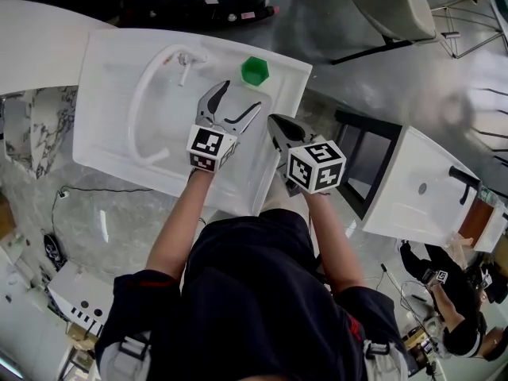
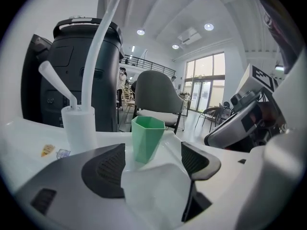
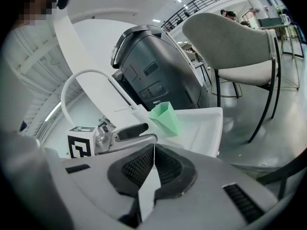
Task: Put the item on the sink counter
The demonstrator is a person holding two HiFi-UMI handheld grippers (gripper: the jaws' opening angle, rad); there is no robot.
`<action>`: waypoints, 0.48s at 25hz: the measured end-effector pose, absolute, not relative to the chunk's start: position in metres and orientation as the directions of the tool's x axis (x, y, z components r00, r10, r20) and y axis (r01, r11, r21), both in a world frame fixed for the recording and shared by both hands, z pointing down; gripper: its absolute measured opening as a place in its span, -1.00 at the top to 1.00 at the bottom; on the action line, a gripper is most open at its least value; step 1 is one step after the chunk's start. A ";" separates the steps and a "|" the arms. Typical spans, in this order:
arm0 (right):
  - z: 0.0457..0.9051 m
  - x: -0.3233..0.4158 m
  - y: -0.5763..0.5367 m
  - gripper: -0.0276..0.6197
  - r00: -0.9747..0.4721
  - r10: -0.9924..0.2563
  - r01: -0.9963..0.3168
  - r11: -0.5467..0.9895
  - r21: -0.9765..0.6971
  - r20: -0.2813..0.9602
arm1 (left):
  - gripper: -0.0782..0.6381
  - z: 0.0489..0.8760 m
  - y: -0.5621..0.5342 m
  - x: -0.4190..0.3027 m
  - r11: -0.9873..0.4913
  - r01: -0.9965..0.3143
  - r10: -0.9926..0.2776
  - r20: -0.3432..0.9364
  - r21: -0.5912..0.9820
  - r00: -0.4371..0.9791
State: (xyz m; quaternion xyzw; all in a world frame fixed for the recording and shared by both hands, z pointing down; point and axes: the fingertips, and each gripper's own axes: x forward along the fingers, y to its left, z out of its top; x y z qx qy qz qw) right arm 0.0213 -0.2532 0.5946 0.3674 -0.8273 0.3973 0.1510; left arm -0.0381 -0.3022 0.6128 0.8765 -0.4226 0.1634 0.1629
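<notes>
A green faceted cup (image 1: 255,70) stands upright on the far rim of the white sink counter (image 1: 111,62), right of the curved white faucet (image 1: 151,86). My left gripper (image 1: 238,99) is open over the basin, its tips just short of the cup and holding nothing. In the left gripper view the cup (image 2: 146,138) stands beyond the gap of the left gripper (image 2: 153,159). My right gripper (image 1: 275,124) is shut and empty, near the counter's right edge. The right gripper view shows the cup (image 3: 165,118) ahead of the right gripper (image 3: 153,150), with the left gripper (image 3: 127,133) to its left.
A second white sink unit (image 1: 429,189) stands to the right, with a dark frame (image 1: 361,161) between the two. A grey chair (image 1: 389,6) and a large black machine (image 2: 81,66) stand behind the counter. A person (image 1: 452,292) crouches at the lower right.
</notes>
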 end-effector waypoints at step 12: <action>0.574 0.024 -0.236 0.81 -0.656 -0.543 -0.751 0.395 -0.530 0.524 | 0.06 0.591 -0.268 -0.036 -0.623 -0.762 -0.654 0.417 0.175 0.631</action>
